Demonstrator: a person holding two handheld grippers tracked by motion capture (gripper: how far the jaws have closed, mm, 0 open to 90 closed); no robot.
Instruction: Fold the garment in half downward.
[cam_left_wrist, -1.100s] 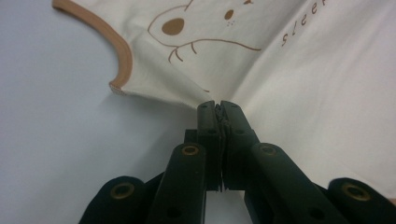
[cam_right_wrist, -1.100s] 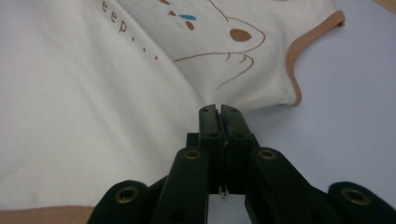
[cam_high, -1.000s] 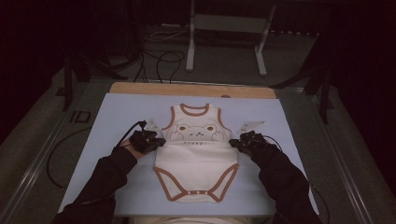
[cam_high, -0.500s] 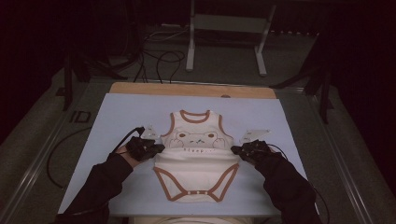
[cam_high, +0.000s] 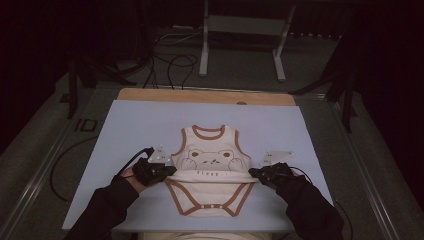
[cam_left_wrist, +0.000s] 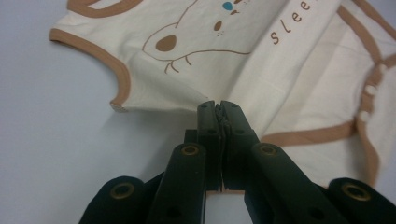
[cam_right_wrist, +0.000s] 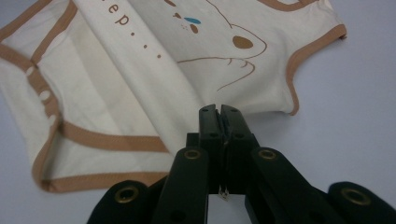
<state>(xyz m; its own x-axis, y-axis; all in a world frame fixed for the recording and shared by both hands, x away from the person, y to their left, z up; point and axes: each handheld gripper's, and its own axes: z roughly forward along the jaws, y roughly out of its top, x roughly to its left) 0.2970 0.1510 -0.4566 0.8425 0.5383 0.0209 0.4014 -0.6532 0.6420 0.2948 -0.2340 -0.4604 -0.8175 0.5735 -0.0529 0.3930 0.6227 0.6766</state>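
The work surface was a pale blue mat (cam_high: 130, 130) laid over a table whose wooden edge (cam_high: 150, 95) showed along the far side. At the left of the high view, the left gripper (cam_high: 167, 170) sat at the left side seam of a cream baby bodysuit (cam_high: 212, 150) trimmed in brown, with its grey three-cornered plate (cam_high: 160, 154) on top and a black cable (cam_high: 135, 159) trailing outward over the mat. In the left gripper view, the left gripper's (cam_left_wrist: 218, 109) jaws stood pressed together with a thin edge of the bodysuit (cam_left_wrist: 299, 79) pinched between them, just below the brown-bound armhole. The bodysuit lay at the centre of the mat, neck opening toward the far side, with a bear face print (cam_high: 210, 159) and lettering across the chest. Its middle was gathered into a raised fold running straight between the two grippers, and the snap-fastened crotch end (cam_high: 210, 206) lay flat toward the person. At the right, the right gripper (cam_high: 255, 173) met the opposite side seam. In the right gripper view, the right gripper's (cam_right_wrist: 218, 112) jaws were likewise closed on the bodysuit (cam_right_wrist: 116, 84) fabric, although the exact layer gripped could not be resolved from that angle. Dark sleeves (cam_high: 310, 210) covered both forearms at the near edge.
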